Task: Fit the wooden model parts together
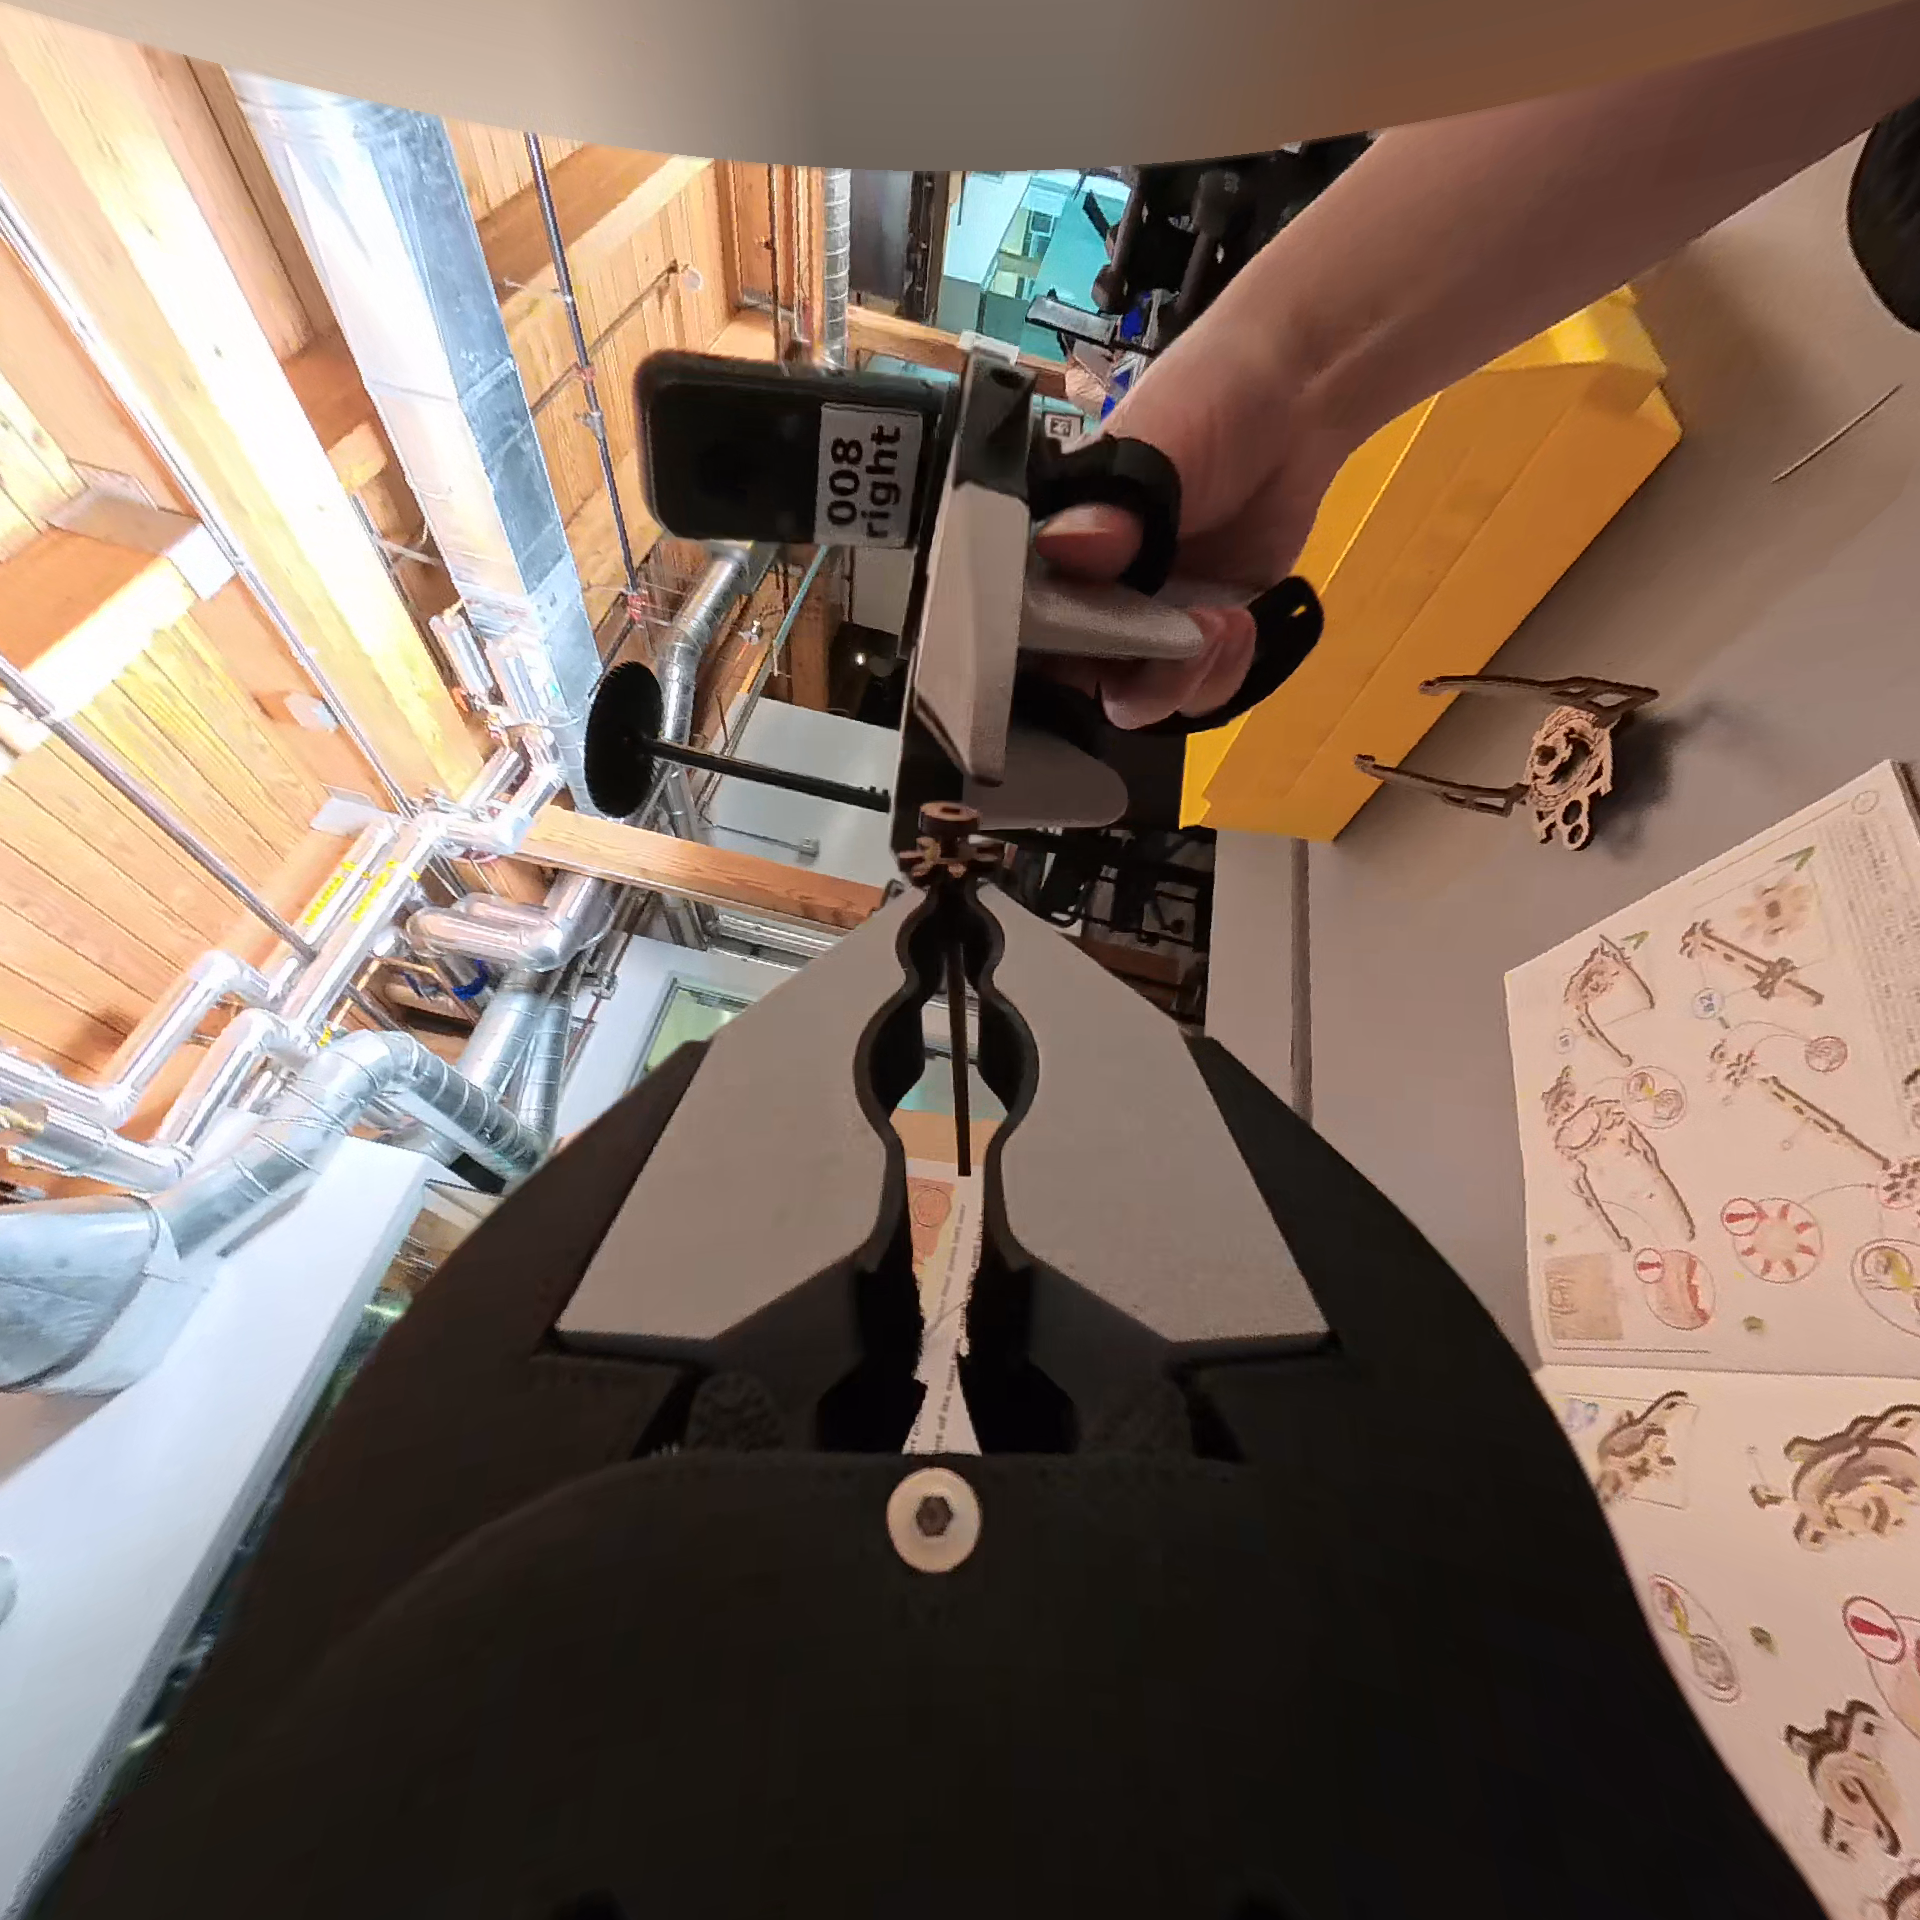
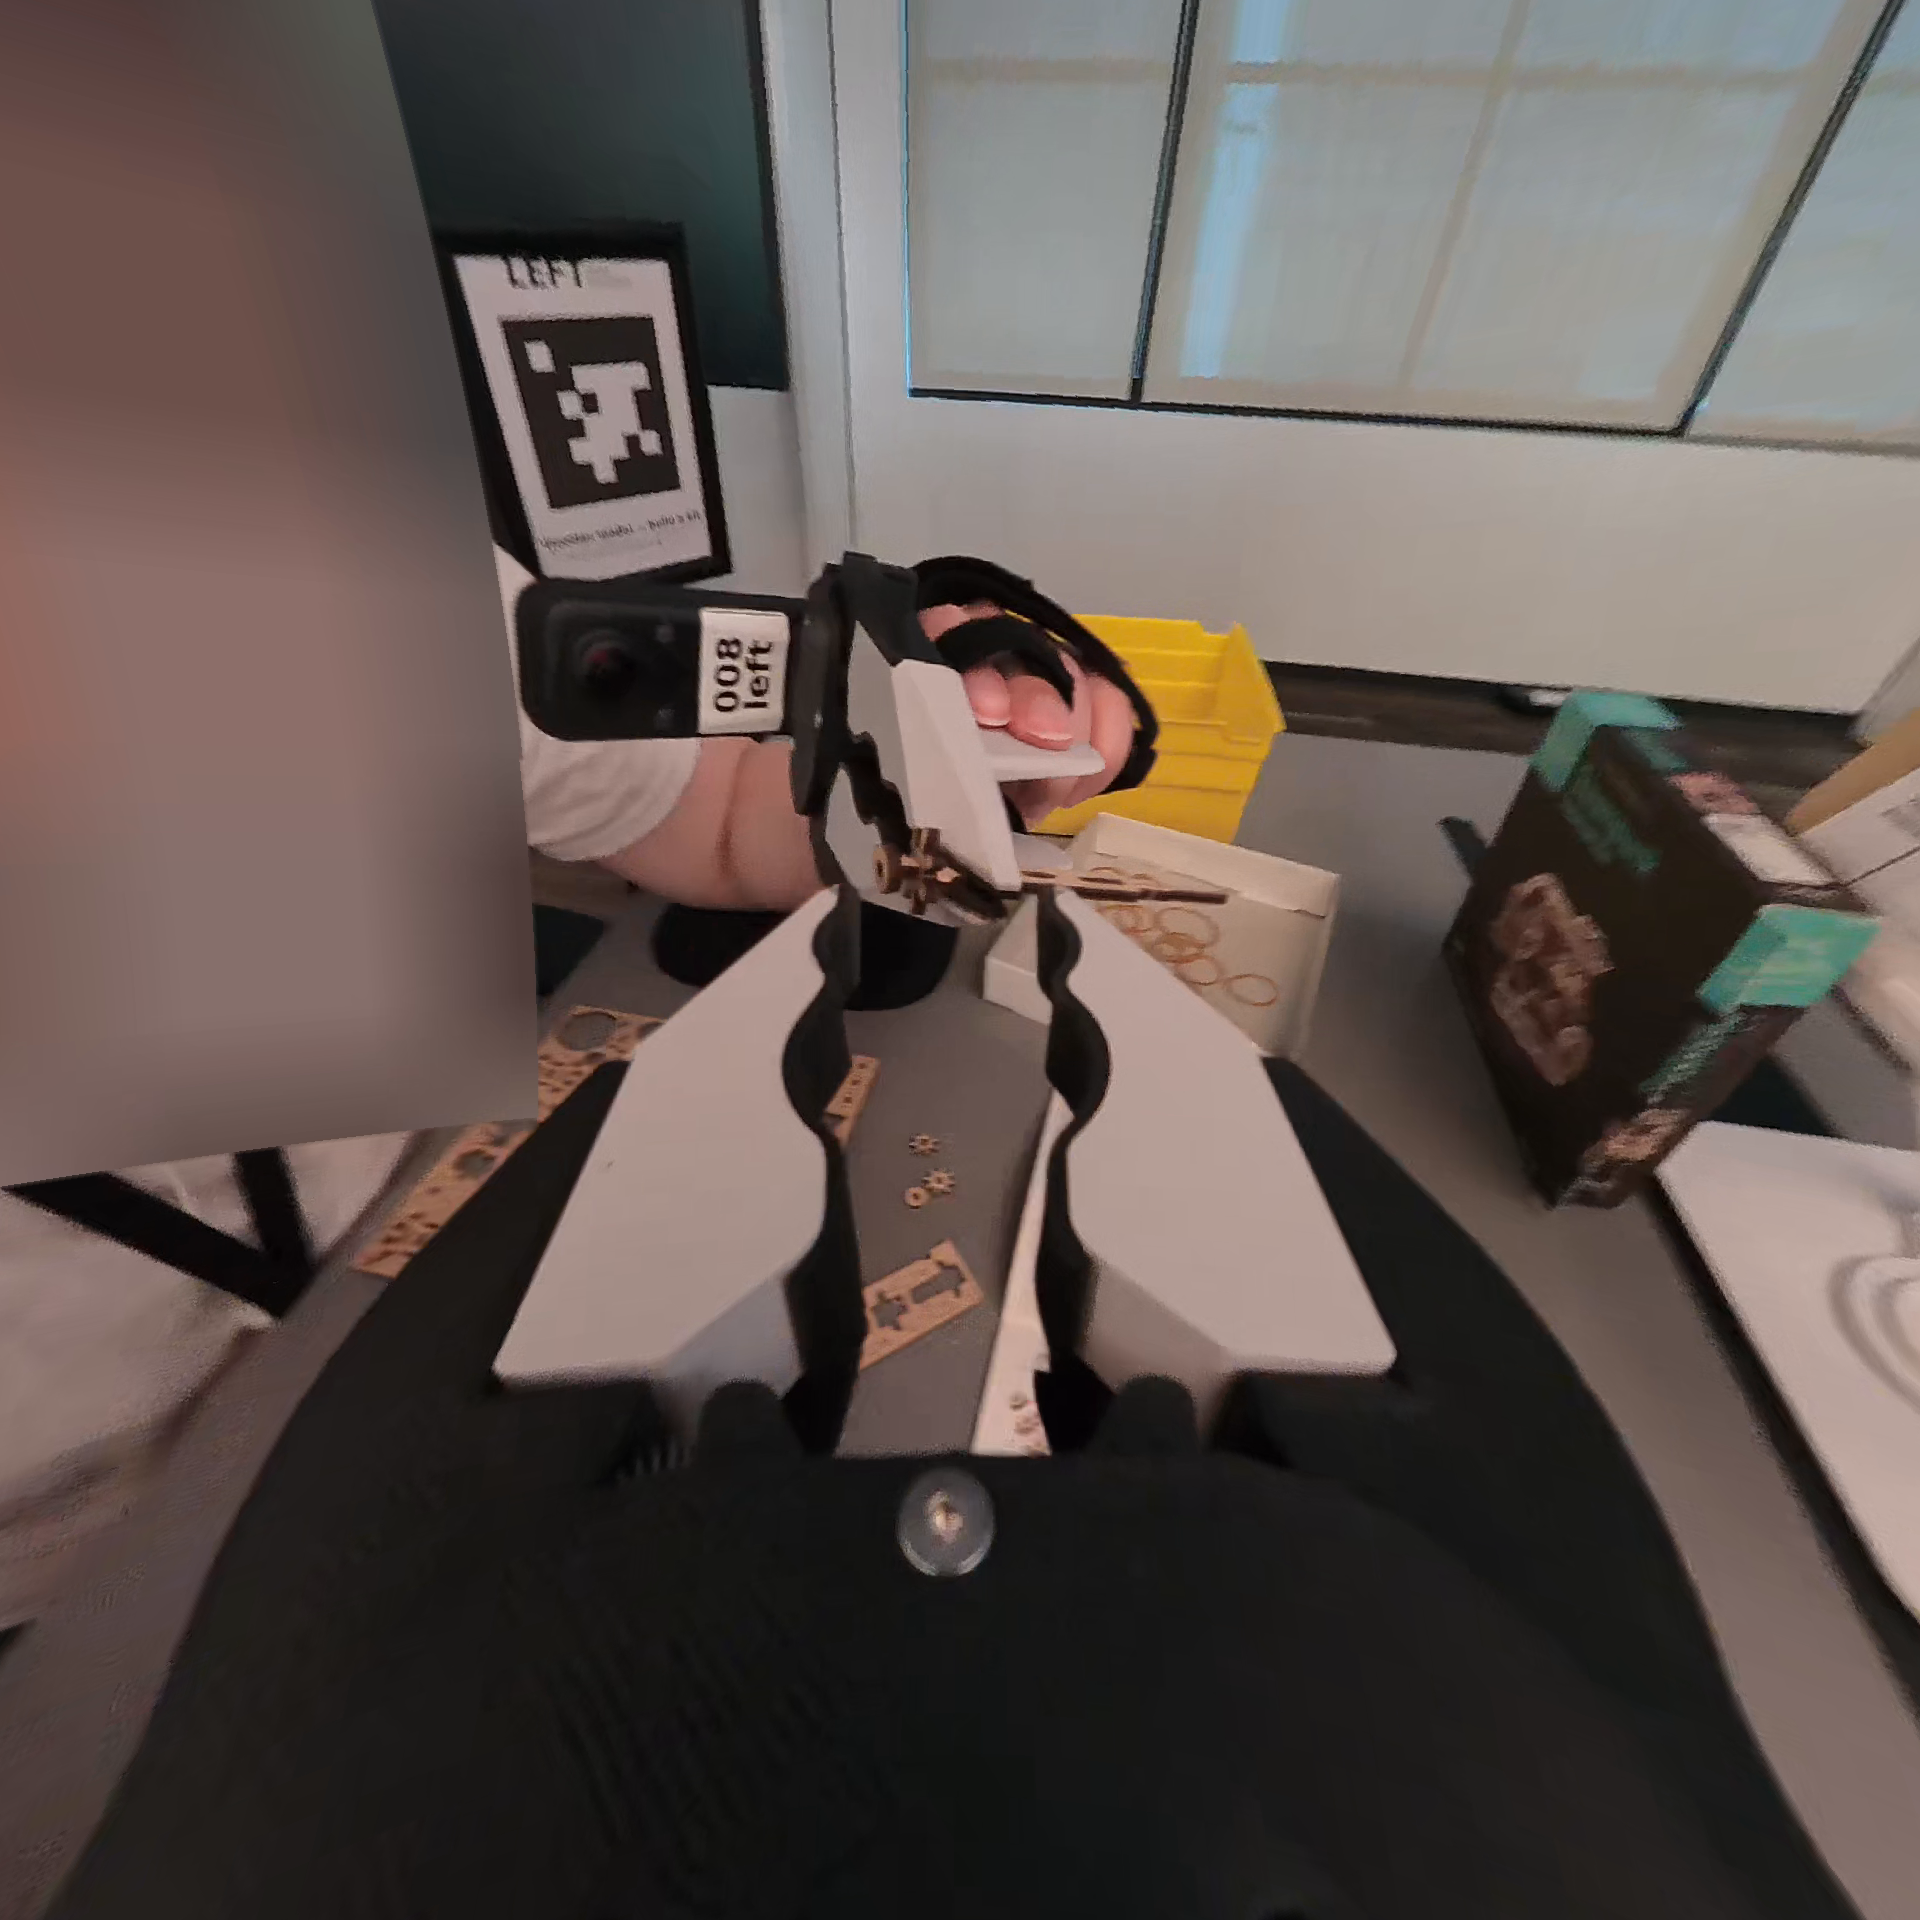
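Note:
My left gripper (image 1: 948,896) is shut on a thin wooden axle (image 1: 958,1049) that carries small wooden gears (image 1: 945,844) just past the fingertips. It also shows in the right wrist view (image 2: 940,883), held up in the air with the gear cluster (image 2: 920,871) and a flat wooden strip (image 2: 1132,889) sticking out to the right. My right gripper (image 2: 937,912) is open and empty, its fingertips just below and on either side of the gears. Its grey finger (image 1: 961,644) hangs close above the gears in the left wrist view.
On the grey table lie loose small gears (image 2: 931,1174), cut-out wooden sheets (image 2: 920,1304), a white box of rubber bands (image 2: 1205,945), a black kit box (image 2: 1621,966), a yellow bin (image 2: 1195,717), instruction sheets (image 1: 1714,1101) and a part-built wooden model (image 1: 1564,764). The grippers are tip to tip, or close to it.

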The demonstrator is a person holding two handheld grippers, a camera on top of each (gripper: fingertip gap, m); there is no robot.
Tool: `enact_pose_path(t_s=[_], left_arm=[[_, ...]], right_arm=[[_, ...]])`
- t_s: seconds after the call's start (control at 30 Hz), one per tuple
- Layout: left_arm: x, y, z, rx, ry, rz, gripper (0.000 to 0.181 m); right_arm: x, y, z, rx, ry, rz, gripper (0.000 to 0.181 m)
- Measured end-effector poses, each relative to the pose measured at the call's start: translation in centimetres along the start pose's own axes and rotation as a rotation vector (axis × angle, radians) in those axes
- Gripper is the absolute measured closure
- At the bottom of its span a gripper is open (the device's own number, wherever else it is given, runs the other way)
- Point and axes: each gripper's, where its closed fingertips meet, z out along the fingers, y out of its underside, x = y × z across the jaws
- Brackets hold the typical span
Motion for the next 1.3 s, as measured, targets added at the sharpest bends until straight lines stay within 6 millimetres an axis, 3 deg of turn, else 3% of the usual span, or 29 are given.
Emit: enact_pose_path(t_s=[0.37,0.53,0.7,1.1,1.3], left_arm=[[1.0,-0.5,0.0,-0.013,-0.018,0.271,0.181],[0.9,-0.8,-0.1,-0.029,-0.049,0.372,0.181],[0.6,-1.5,-0.2,-0.019,-0.062,0.381,0.181],[0.6,-2.4,-0.2,0.000,-0.039,0.271,0.181],[0.8,-3.7,-0.3,0.037,-0.023,0.242,0.181]], right_arm=[[-0.9,0.9,0.7,-0.046,-0.039,-0.043,0.154],[-1.1,0.7,0.7,-0.041,-0.017,-0.140,0.155],[-1.9,0.3,0.6,-0.012,-0.041,-0.221,0.154],[-2.6,-0.1,0.3,0.045,-0.091,-0.230,0.153],[-4.1,-0.2,0.2,0.095,-0.191,-0.257,0.157]])
